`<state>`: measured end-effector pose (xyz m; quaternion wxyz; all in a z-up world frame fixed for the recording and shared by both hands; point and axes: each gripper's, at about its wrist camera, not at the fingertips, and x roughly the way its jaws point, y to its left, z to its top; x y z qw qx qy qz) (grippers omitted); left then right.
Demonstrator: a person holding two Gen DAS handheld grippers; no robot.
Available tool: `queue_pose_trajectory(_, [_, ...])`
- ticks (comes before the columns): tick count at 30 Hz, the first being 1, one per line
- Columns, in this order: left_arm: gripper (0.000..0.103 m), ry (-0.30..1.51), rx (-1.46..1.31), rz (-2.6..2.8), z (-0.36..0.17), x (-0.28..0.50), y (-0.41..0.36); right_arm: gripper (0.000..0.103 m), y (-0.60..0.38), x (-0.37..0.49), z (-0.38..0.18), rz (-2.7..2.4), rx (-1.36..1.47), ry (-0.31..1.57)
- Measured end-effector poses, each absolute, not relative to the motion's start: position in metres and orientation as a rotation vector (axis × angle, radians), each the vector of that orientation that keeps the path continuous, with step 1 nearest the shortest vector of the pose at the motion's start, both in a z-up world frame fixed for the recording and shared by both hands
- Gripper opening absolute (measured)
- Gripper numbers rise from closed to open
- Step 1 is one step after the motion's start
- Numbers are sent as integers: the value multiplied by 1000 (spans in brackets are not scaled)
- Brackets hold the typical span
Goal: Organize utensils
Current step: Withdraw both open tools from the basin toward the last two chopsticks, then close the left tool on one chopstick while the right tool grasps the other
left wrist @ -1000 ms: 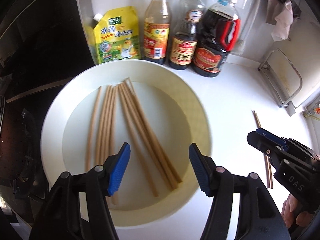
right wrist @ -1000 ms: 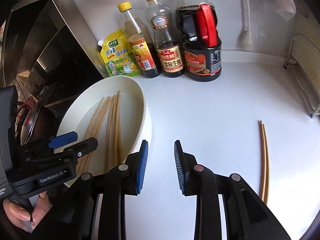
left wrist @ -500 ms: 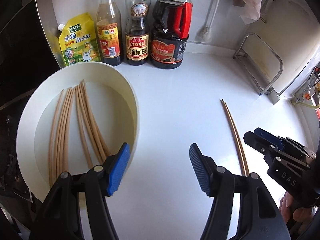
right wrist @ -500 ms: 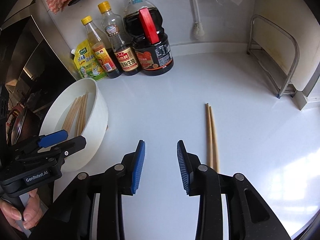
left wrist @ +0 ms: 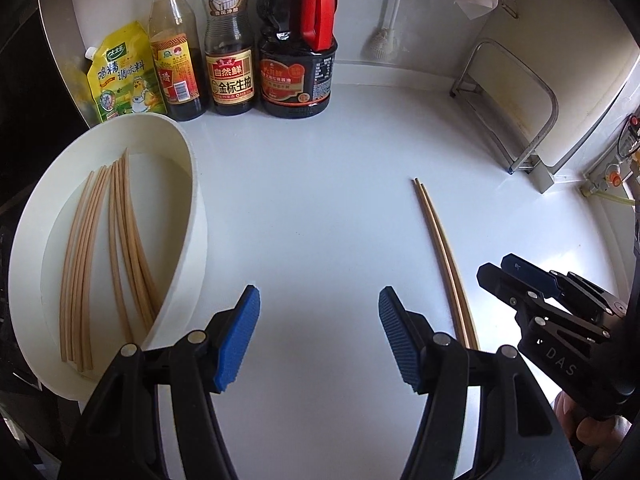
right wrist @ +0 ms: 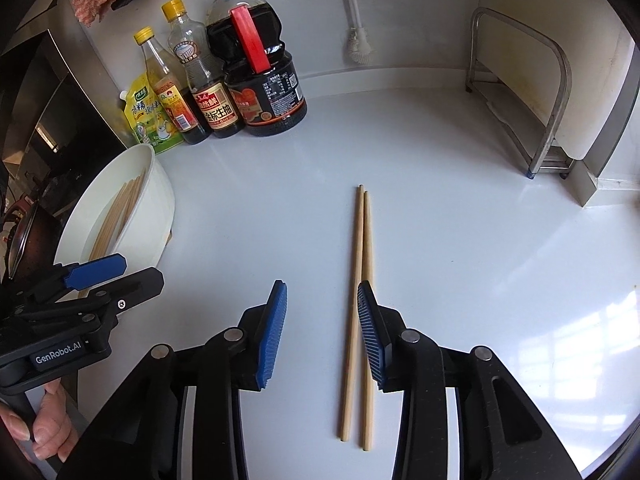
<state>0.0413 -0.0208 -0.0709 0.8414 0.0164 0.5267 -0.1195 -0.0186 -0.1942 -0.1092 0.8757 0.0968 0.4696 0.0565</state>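
A pair of wooden chopsticks [right wrist: 357,240] lies side by side on the white counter [right wrist: 460,240]. My right gripper [right wrist: 321,292] hovers over its near half, open, with one stick showing in the gap and the other under the right pad; nothing is gripped. Left of it, my left gripper [left wrist: 319,300] stands open over bare counter, between the white bowl [left wrist: 196,200] and the pair [left wrist: 442,248]. Several more chopsticks [left wrist: 120,240] lie in the bowl. Each view catches the other gripper at its edge: right gripper [left wrist: 512,276], left gripper [right wrist: 120,272].
Three sauce bottles [left wrist: 296,60] and a yellow pouch [left wrist: 120,76] line the back wall. A metal rack [right wrist: 532,120] stands at the back right. A dark stove with a pan [right wrist: 24,224] borders the bowl on the left. A brush [right wrist: 360,48] hangs on the wall.
Both grippers have swung right, away from the bowl and towards the pair on the counter. The right jaws stand wider than before. The left jaws are unchanged.
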Motion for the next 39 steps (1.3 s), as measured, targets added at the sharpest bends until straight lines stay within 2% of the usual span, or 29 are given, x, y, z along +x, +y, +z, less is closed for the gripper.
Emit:
queue_pose_trajectory(18, [62,1148,37,-240,-100,43,-51,35,-223,-13,-159,80,172,1038])
queue_pose_trajectory(36, [62,1165,47,-234,-113,48,-61,35,-211,-10,-175,67,39,1028])
queue_pose_trajectory(39, [62,1165,46,-235,-114,49,-65,24,-209,-11,-176,72,20,1021])
